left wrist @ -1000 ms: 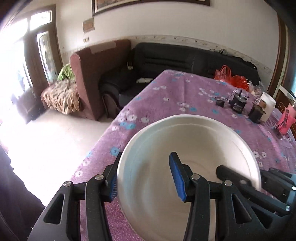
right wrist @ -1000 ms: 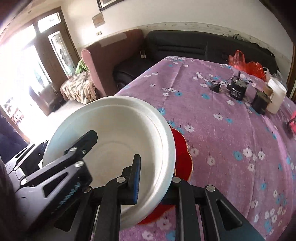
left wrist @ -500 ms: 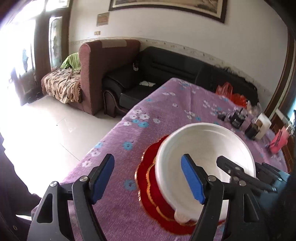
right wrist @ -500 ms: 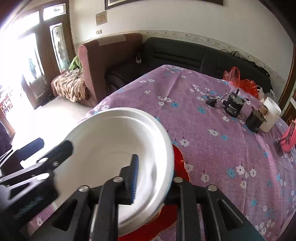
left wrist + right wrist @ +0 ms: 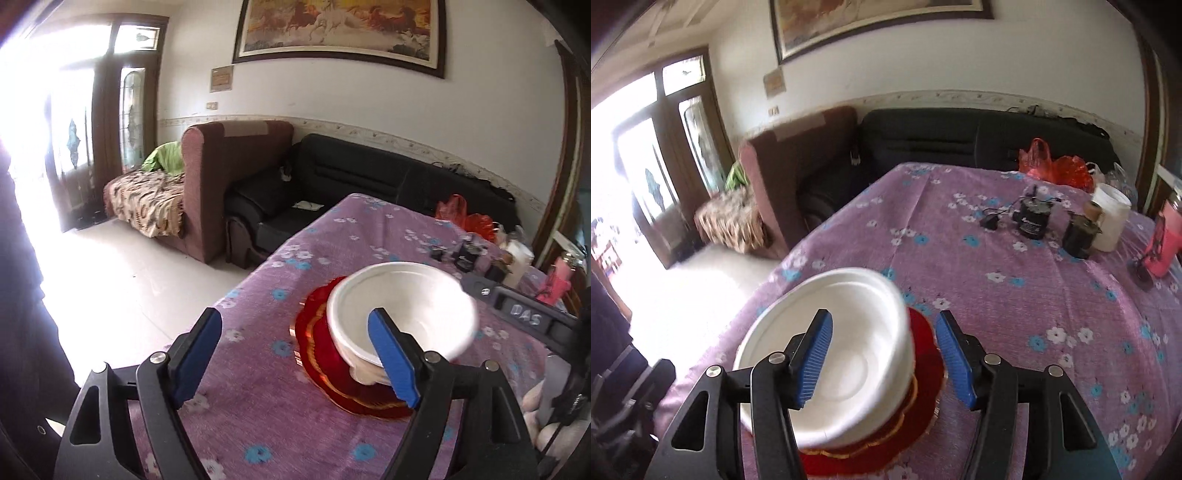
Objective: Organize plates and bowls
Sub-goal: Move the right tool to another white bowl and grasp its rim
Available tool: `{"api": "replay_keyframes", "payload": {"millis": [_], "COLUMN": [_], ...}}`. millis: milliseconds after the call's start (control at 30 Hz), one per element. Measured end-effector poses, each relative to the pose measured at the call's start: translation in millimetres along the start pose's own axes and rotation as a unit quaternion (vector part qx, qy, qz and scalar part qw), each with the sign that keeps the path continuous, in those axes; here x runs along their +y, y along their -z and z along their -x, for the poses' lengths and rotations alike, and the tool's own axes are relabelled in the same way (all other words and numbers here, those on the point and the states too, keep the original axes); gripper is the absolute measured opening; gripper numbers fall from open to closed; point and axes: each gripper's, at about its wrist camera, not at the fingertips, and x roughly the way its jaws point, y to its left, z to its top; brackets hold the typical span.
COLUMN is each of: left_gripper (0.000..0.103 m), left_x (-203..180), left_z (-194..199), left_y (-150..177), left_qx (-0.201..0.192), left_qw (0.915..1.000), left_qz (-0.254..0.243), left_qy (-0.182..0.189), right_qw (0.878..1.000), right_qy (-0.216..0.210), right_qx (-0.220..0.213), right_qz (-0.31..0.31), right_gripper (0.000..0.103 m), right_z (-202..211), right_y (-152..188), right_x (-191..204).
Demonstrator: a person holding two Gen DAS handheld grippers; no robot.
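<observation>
A white bowl (image 5: 406,314) sits on a red plate (image 5: 325,369) with a gold scalloped edge, on the purple flowered tablecloth (image 5: 314,243). My left gripper (image 5: 295,358) is open and empty, pulled back to the left of the bowl. The bowl (image 5: 842,350) and red plate (image 5: 923,354) also show in the right wrist view. My right gripper (image 5: 886,354) is open, its jaws standing either side of the bowl's right rim without gripping it. The right gripper's body (image 5: 524,314) shows in the left wrist view.
Small black devices (image 5: 1034,221), a white jar (image 5: 1112,218), a pink item (image 5: 1163,243) and red bags (image 5: 1052,166) stand at the table's far right. A black sofa (image 5: 351,184) and brown armchair (image 5: 221,177) lie beyond the table's far edge.
Both grippers let go of the white bowl, which now rests on the red plate. The left gripper opened first and drew back; the right gripper then opened.
</observation>
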Motion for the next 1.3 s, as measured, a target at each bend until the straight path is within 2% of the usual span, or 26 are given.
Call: {"api": "replay_keyframes", "payload": {"millis": [67, 100, 167, 267, 400, 533, 600, 667, 733, 800, 833, 867, 900, 933, 967, 1000, 1067, 1200, 1300], "left_gripper": [0.082, 0.083, 0.091, 0.092, 0.092, 0.092, 0.092, 0.092, 0.092, 0.092, 0.092, 0.092, 0.092, 0.092, 0.092, 0.092, 0.092, 0.092, 0.092], "left_x": [-7.1, -11.6, -22.7, -47.8, -87.7, -113.3, -123.9, -134.4, -143.7, -152.6, -154.4, -157.2, -158.8, -158.7, -158.2, -157.0, -154.2, -154.3, -160.0], "left_z": [10.0, 16.1, 27.1, 36.3, 36.6, 36.9, 37.2, 36.1, 35.0, 33.5, 33.7, 33.4, 32.9, 32.6, 30.7, 29.4, 26.3, 21.6, 19.6], "left_y": [0.9, 2.4, 6.5, 14.5, 29.1, 43.4, 47.5, 51.0, 54.7, 57.9, 59.2, 60.8, 62.0, 62.9, 63.1, 63.0, 62.8, 63.3, 67.2], "left_qx": [0.006, 0.008, 0.005, 0.007, 0.021, 0.039, 0.045, 0.052, 0.059, 0.069, 0.071, 0.074, 0.078, 0.081, 0.087, 0.091, 0.097, 0.102, 0.105], "left_qw": [0.9997, 0.9991, 0.9978, 0.9942, 0.9891, 0.9836, 0.9819, 0.98, 0.9782, 0.9753, 0.9744, 0.9734, 0.9726, 0.9723, 0.9721, 0.9721, 0.973, 0.9738, 0.9717], "left_qz": [-0.001, -0.001, -0.005, -0.031, -0.083, -0.109, -0.116, -0.122, -0.126, -0.134, -0.137, -0.141, -0.143, -0.143, -0.14, -0.137, -0.129, -0.126, -0.137], "left_qy": [0.023, 0.041, 0.066, 0.102, 0.12, 0.139, 0.143, 0.148, 0.154, 0.162, 0.164, 0.165, 0.166, 0.167, 0.167, 0.167, 0.165, 0.16, 0.162], "right_qw": [1.0, 1.0, 0.999, 0.998, 0.989, 0.962, 0.935, 0.907, 0.89, 0.882, 0.883, 0.887, 0.888, 0.891, 0.896, 0.899, 0.906, 0.933, 0.953], "right_qy": [0.005, 0.009, 0.025, 0.048, 0.119, 0.211, 0.278, 0.325, 0.341, 0.331, 0.317, 0.294, 0.285, 0.272, 0.251, 0.235, 0.204, 0.15, 0.073], "right_qx": [-0.016, -0.024, -0.036, -0.026, -0.029, -0.045, -0.049, -0.045, -0.034, -0.013, -0.009, -0.002, 0.006, 0.017, 0.027, 0.033, 0.04, 0.054, 0.081], "right_qz": [-0.005, -0.005, -0.014, -0.036, -0.087, -0.17, -0.217, -0.265, -0.301, -0.334, -0.345, -0.356, -0.36, -0.363, -0.366, -0.369, -0.368, -0.322, -0.284], "right_gripper": [0.063, 0.067, 0.075, 0.076, 0.076, 0.076, 0.076, 0.076, 0.076, 0.076, 0.075, 0.068, 0.051, 0.04, 0.022, 0.017, 0.012, 0.011, 0.01], "right_z": [25.2, 39.1, 63.2, 89.3, 133.1, 193.4, 227.8, 253.5, 263.6, 261.1, 257.7, 249.6, 243.0, 233.7, 224.2, 214.1, 193.7, 160.9, 132.5], "right_y": [7.4, 15.1, 36.7, 75.9, 115.6, 142.7, 157.4, 171.6, 181.8, 189.9, 192.6, 194.5, 195.8, 195.4, 194.8, 196.7, 189.3, 170.2, 155.1], "right_x": [-15.9, -25.2, -45.5, -82.4, -152.2, -245.3, -296.9, -344.7, -382.1, -414.9, -425.1, -435.1, -439.5, -443.6, -446.1, -443.3, -436.9, -401.4, -360.6]}}
